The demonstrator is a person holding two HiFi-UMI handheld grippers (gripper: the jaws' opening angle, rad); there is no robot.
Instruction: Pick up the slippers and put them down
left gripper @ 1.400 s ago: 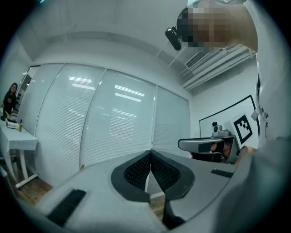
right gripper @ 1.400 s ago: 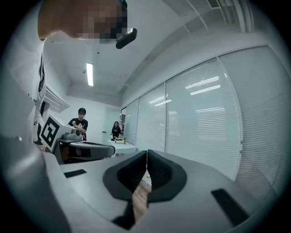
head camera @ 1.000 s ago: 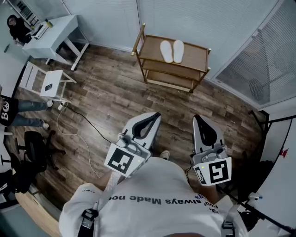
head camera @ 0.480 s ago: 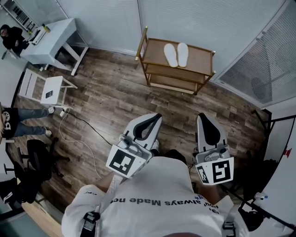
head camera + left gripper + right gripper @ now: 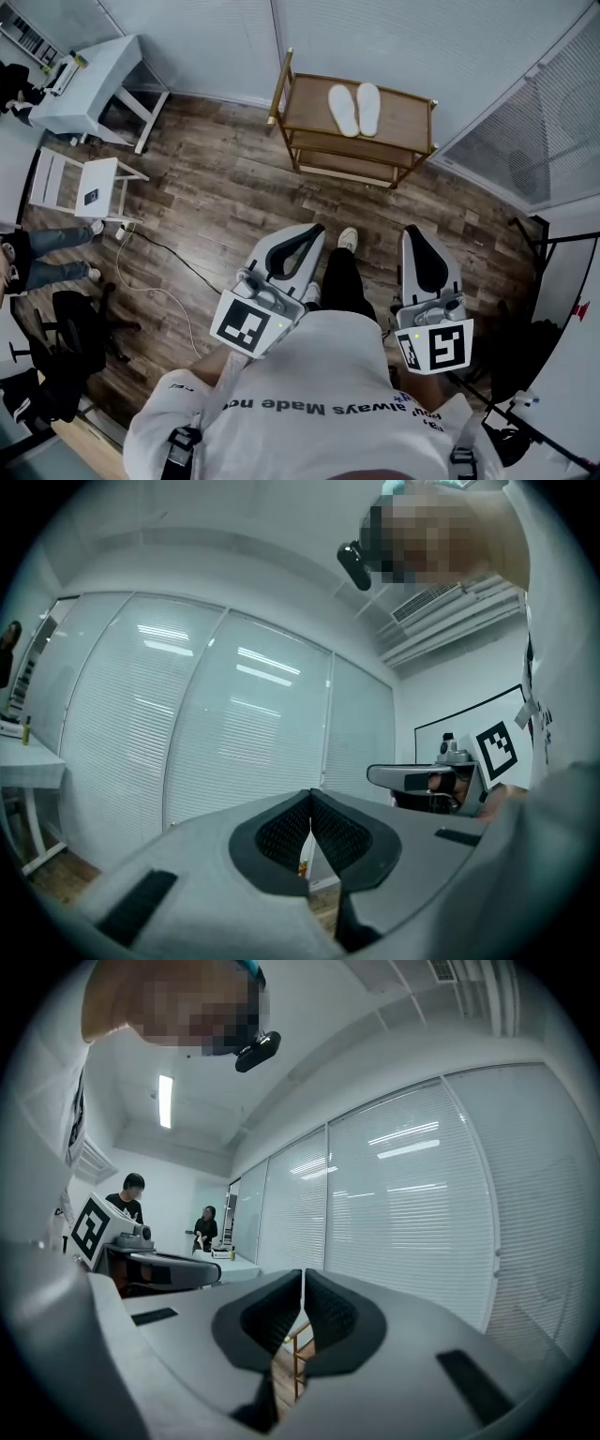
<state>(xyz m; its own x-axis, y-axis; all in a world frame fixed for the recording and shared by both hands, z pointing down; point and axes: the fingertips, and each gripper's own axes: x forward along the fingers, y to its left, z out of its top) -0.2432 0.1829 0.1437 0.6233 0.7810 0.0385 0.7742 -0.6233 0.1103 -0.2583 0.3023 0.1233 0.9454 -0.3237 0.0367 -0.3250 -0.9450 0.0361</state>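
A pair of white slippers (image 5: 354,109) lies side by side on the top board of a wooden shelf unit (image 5: 409,120) against the far blinds. Both grippers are held level at waist height, well short of the shelf and pointing towards it. My left gripper (image 5: 317,229) is shut with nothing between its pads, which meet at the tips in the left gripper view (image 5: 310,799). My right gripper (image 5: 414,232) is shut and empty too, its jaws closed in the right gripper view (image 5: 303,1277). A post of the shelf unit (image 5: 298,1358) shows just below them.
The person's leg and white shoe (image 5: 347,238) step onto the wood floor between the grippers. At the left are a white desk (image 5: 94,70), a white chair (image 5: 92,183), a floor cable (image 5: 159,267) and a black office chair (image 5: 70,323). A black stand (image 5: 548,246) is at the right.
Both grippers have moved forward towards the shelf, still shut. The person's leg and shoe have come forward into view between them.
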